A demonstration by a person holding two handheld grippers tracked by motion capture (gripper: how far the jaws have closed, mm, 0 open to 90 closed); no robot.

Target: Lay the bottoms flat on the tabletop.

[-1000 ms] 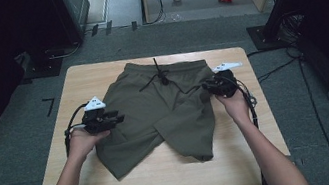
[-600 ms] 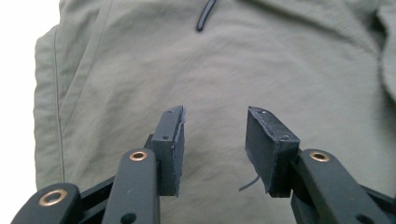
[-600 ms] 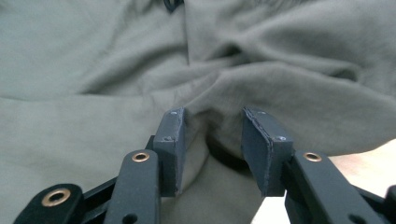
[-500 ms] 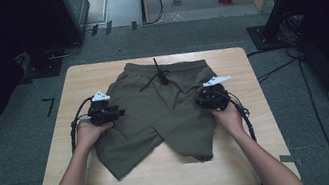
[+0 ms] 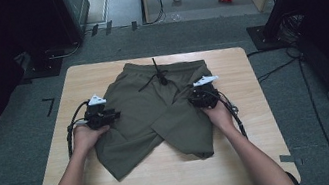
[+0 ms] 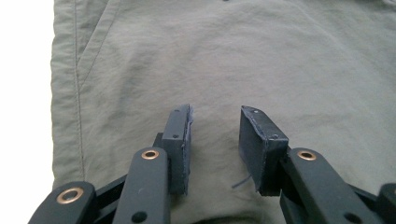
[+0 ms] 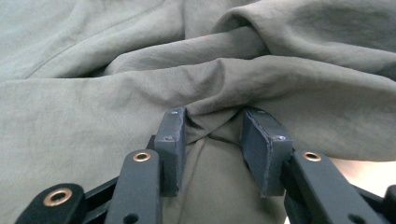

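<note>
Olive-green fabric shorts (image 5: pixel 155 111): spread flat on the light wooden table (image 5: pixel 245 160), waistband and black drawstring (image 5: pixel 157 75) at the far side, the two legs crossing toward the person.
Left hand-held gripper (image 6: pixel 215 140): jaws apart over smooth cloth beside a seam, pinching nothing.
Right hand-held gripper (image 7: pixel 212 140): jaws apart with a raised fold between them; contact with the pads is hard to judge.
Hidden: table under the shorts; forearms cut off at the bottom edge.
</note>
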